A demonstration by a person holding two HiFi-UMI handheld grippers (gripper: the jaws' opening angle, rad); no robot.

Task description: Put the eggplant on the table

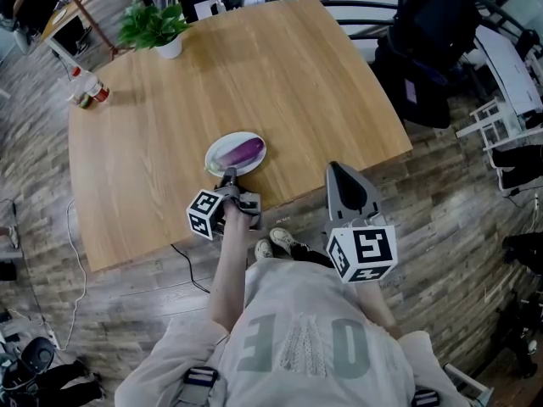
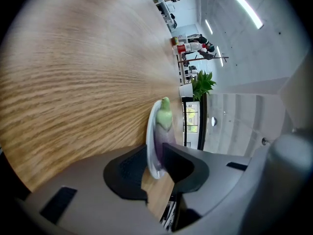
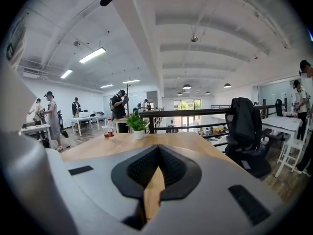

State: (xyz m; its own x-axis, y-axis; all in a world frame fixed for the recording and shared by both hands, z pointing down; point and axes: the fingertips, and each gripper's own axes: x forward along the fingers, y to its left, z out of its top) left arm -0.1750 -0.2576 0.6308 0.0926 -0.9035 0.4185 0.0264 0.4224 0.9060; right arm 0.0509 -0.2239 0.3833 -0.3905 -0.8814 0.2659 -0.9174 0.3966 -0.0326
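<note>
A purple eggplant (image 1: 243, 150) with a green stem lies on a small white plate (image 1: 215, 150) near the front edge of the wooden table (image 1: 254, 75). My left gripper (image 1: 229, 175) is at the plate's near rim. In the left gripper view the plate (image 2: 150, 146) stands edge-on between the jaws with the eggplant (image 2: 164, 126) on it; the left gripper (image 2: 154, 163) is slightly open, with a thin gap beside the rim. My right gripper (image 1: 343, 170) hovers at the table's front edge to the right of the plate, shut and empty (image 3: 155, 166).
A potted plant (image 1: 155, 25) stands at the table's far left corner, with bottles (image 1: 88, 91) on the left edge. A black office chair (image 1: 428, 49) with a jacket is off the table's right side. The person's feet (image 1: 276, 244) are under the front edge.
</note>
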